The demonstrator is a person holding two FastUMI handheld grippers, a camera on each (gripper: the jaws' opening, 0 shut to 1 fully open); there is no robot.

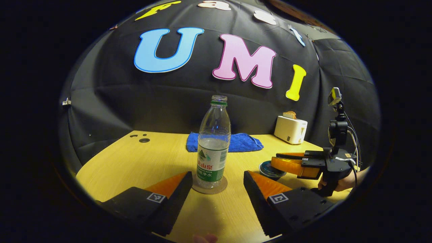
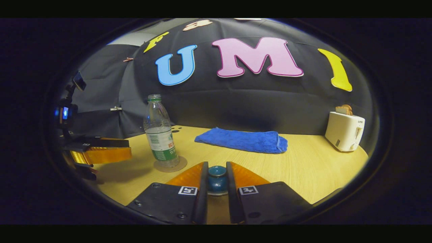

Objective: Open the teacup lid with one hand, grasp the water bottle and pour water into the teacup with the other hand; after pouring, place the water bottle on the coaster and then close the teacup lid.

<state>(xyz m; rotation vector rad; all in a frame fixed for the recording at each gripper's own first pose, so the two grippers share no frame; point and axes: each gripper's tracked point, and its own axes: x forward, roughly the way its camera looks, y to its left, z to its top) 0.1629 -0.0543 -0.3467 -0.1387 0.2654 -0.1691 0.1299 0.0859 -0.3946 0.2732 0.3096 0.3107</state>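
The right gripper is pinching the small teal knob of the teacup lid between nearly closed fingers; the knob is looking glazed, hard and probably slippery and breakable, so a gentle squeeze low on it seems wise. The left gripper is standing spread wide, with the water bottle just ahead between its fingertips, upright and uncapped on the round coaster. It is looking thin, clear, under half full, so light and crushable, best taken at the labelled middle.

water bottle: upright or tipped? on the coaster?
Upright. The water bottle stands uncapped on the round coaster, partly filled, between the open left gripper fingers, untouched.
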